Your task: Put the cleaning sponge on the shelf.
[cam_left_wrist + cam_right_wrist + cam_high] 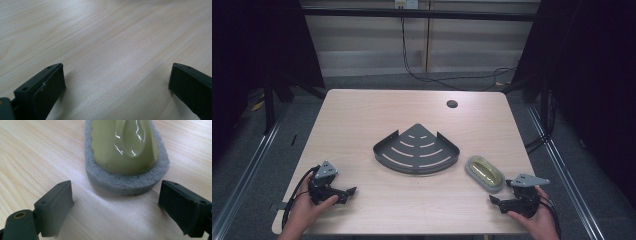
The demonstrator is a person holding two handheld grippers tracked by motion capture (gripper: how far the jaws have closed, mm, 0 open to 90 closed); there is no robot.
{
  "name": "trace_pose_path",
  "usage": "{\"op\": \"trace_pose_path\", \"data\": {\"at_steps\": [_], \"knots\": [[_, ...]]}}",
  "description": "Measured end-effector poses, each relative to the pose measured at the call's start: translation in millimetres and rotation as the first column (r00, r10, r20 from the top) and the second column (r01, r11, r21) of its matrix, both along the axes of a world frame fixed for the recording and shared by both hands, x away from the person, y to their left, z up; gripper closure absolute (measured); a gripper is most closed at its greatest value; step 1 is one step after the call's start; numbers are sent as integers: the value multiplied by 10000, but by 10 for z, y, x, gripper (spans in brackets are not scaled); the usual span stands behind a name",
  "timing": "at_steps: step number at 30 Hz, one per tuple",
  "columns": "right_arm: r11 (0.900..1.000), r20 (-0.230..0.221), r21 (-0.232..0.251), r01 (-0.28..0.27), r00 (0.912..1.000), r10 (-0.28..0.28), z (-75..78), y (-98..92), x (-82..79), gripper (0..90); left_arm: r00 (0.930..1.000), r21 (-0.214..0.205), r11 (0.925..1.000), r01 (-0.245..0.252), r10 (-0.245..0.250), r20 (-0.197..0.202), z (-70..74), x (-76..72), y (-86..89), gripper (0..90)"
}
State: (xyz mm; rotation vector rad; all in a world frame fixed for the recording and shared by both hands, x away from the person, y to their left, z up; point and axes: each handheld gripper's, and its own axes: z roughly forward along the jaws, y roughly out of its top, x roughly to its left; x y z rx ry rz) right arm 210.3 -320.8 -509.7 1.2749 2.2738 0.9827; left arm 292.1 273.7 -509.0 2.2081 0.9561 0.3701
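- The scrubbing sponge, a grey pad with a yellow-green handle on top, lies flat on the table, just right of the dark corner shelf.
- The right gripper sits just beside the sponge's near end, its 2 jaws spread wide with nothing between them.
- The left gripper rests well apart at the table's left, jaws spread over bare wood.
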Motion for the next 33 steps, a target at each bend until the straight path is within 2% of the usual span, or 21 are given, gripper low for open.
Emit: {"op": "trace_pose_path", "data": {"at_steps": [6, 9, 10, 12, 15, 16, 18, 21, 27, 33], "knots": [[9999, -142, -102, -58, 9999, 57, 23, -14, 5, 144, 10000, 3, 10000, -1, 1, -2, 0, 0, 0, 1], [9992, -613, -392, -36, 9981, 12, 78, -18, 22, 186, 10000, -1, 10000, -4, 4, -2, 0, 0, 0, 1], [9978, -868, -655, -33, 9962, -24, 115, -20, 37, 188, 10000, 4, 10000, -1, 1, 0, 0, 1, 1, 1], [9968, -890, -788, -121, 9960, 51, 134, -23, 48, 194, 10000, 2, 10000, -2, 2, -2, 0, 0, 0, 1], [9956, -1410, -887, -291, 9899, 163, 236, -4, 109, 215, 10000, 5, 10000, 3, -3, 0, 0, 0, 1, 1], [9956, -1410, -887, -291, 9899, 163, 236, -4, 109, 215, 10000, 0, 10000, -1, 1, 0, 0, 0, 0, 1], [9953, -1702, -935, -271, 9854, 109, 295, 13, 160, 218, 10000, 0, 10000, 0, 0, 2, 0, 0, 0, 1], [9945, -1924, -989, -330, 9812, 134, 384, 26, 241, 240, 10000, 1, 10000, -2, 2, -2, 0, 0, 0, 1], [9867, -2317, -1445, -740, 9720, 390, 590, 80, 410, 288, 10000, 4, 10000, 0, 0, -1, 0, 1, 1, 1], [9821, -2569, -1654, -897, 9654, 449, 695, 126, 533, 302, 10000, 4, 10000, 1, -1, -2, 0, 1, 1, 1]]}}
